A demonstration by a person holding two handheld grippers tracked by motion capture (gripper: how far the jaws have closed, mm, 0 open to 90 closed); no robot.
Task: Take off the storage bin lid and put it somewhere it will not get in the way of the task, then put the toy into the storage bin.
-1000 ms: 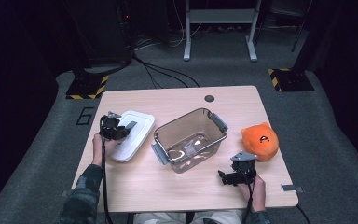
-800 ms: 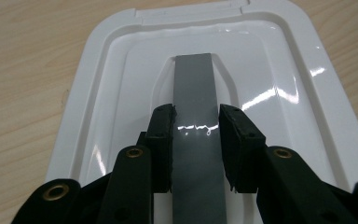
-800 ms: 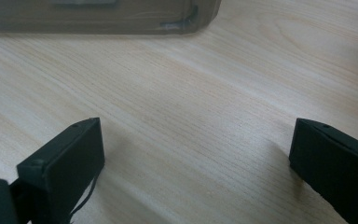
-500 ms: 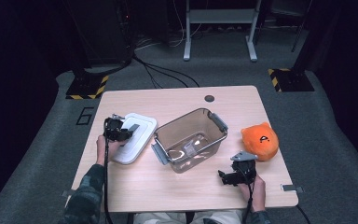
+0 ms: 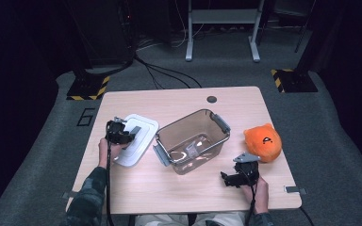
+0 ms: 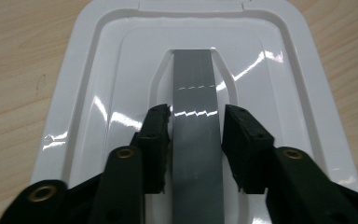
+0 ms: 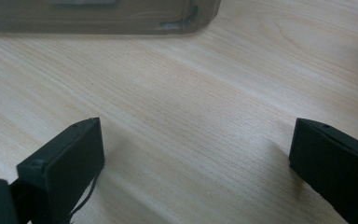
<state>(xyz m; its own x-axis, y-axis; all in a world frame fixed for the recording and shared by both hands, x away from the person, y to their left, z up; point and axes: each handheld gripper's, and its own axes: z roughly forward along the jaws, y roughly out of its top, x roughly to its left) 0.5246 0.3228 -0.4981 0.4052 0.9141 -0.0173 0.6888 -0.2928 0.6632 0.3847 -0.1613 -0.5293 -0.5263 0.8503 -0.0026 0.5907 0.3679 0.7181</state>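
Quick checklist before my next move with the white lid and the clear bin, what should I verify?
1. Left hand-held gripper lined up on the lid's grey handle: ok, the handle lies between its jaws.
2. Firm grip on the handle: not ok. The jaws have just been opening, and a slim gap shows at one side.
3. White lid flat on the table: ok.
4. Clear bin upright with its top open: ok.
5. Right hand-held gripper free: ok, jaws wide apart over bare wood near the bin.
6. Orange plush toy clear of the bin: ok, it sits apart.
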